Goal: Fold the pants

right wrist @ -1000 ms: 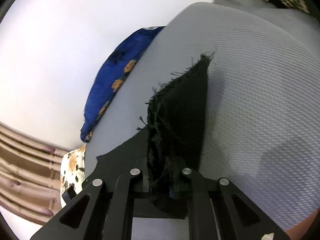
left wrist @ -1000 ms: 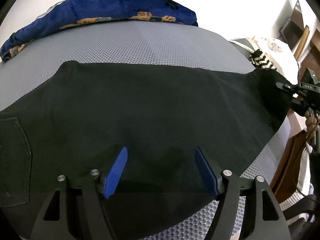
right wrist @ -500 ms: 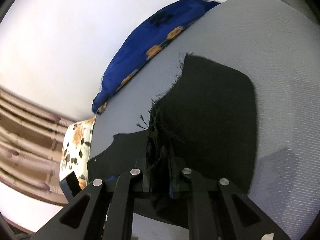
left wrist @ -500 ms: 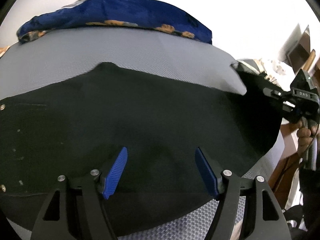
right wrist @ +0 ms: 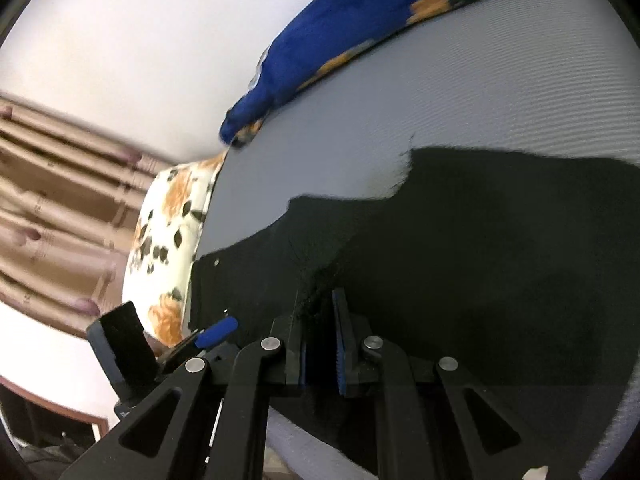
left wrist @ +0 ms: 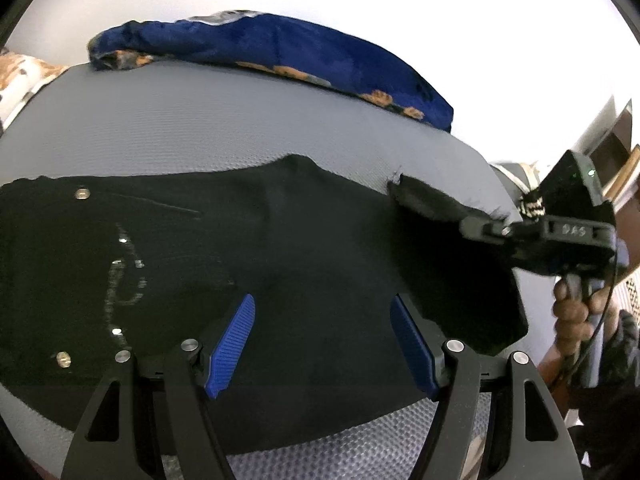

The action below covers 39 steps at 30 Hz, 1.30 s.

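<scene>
The right gripper [right wrist: 320, 344] pinches the frayed hem of the black pants [left wrist: 280, 264] at three o'clock; the left gripper [left wrist: 324, 344] hovers, fingers wide and empty.

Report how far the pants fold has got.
Done: black pants lie spread on the grey bed. In hand: right tool is shut on the frayed leg hem, lifted over the pants; left tool is open above them. Left: laying the hem down and any further folds.

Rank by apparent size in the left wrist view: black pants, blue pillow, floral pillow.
1. black pants, filling most of the middle.
2. blue pillow, though it lies farther back.
3. floral pillow, only a corner visible at the left edge.
</scene>
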Tool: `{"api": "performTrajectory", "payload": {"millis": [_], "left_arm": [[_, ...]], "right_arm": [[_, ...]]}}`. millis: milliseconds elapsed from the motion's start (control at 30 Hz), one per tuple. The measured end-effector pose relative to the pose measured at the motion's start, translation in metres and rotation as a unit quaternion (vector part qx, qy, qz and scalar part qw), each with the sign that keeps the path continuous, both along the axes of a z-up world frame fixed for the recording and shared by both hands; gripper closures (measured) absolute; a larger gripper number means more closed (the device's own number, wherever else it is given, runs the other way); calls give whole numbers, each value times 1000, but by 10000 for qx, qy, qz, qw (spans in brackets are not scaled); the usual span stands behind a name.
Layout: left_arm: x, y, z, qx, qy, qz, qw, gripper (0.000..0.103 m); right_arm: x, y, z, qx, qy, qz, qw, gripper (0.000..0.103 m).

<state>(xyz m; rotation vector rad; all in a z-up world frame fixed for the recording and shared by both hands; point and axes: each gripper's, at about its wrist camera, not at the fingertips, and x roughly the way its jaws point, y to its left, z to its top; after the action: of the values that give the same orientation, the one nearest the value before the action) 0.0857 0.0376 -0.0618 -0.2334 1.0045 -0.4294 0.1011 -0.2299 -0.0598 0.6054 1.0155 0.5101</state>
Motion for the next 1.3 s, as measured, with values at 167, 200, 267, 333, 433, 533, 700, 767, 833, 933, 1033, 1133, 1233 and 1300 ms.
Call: {"api": "performTrajectory", "payload": {"millis": [167, 200, 267, 333, 433, 533, 700, 767, 833, 933, 1033, 1133, 1233, 1300], "left_arm": [[1, 17, -2, -111, 44, 204, 9997, 32], [2, 20, -3, -165, 72, 226, 9996, 32], [2, 21, -4, -230, 111, 218, 9994, 32], [3, 20, -5, -289, 144, 179, 9993, 32], [5, 15, -3, -416, 194, 38, 9989, 32], [10, 2, -2, -681, 334, -239, 9968, 32], [22, -30, -15, -1393, 1112, -790, 9808, 33], [28, -43, -27, -1709, 1559, -914, 9686, 35], [34, -51, -37, -1949, 1922, -922, 9574, 37], [40, -60, -52, -2114, 2376, -868, 9441, 41], [41, -71, -65, -2180, 2734, -851, 9330, 42], [45, -82, -74, -2293, 2896, -761, 9261, 42], [54, -85, -75, -2347, 2913, -625, 9253, 42], [59, -85, -74, -2291, 2905, -612, 9270, 42]], "right_arm": [[3, 37, -10, -283, 12, 323, 9991, 100], [2, 39, -11, -307, 25, 392, 9988, 100], [1, 48, -13, -531, 79, 483, 9974, 96], [-2, 47, -13, -634, 88, 462, 9969, 95], [-7, 28, -6, -638, 33, 143, 9979, 95], [-13, -1, -2, -613, 41, -242, 9978, 88], [-28, -37, -4, -626, 114, -777, 9949, 77], [-35, -50, -7, -561, 141, -898, 9943, 77], [-41, -57, -11, -555, 191, -1005, 9932, 76], [-50, -68, -17, -455, 242, -1102, 9926, 75], [-56, -75, -24, -366, 276, -1168, 9921, 75], [-57, -79, -30, -232, 297, -1228, 9917, 75], [-57, -82, -36, -143, 343, -1270, 9912, 75], [-58, -84, -40, -88, 369, -1273, 9911, 76]]}}
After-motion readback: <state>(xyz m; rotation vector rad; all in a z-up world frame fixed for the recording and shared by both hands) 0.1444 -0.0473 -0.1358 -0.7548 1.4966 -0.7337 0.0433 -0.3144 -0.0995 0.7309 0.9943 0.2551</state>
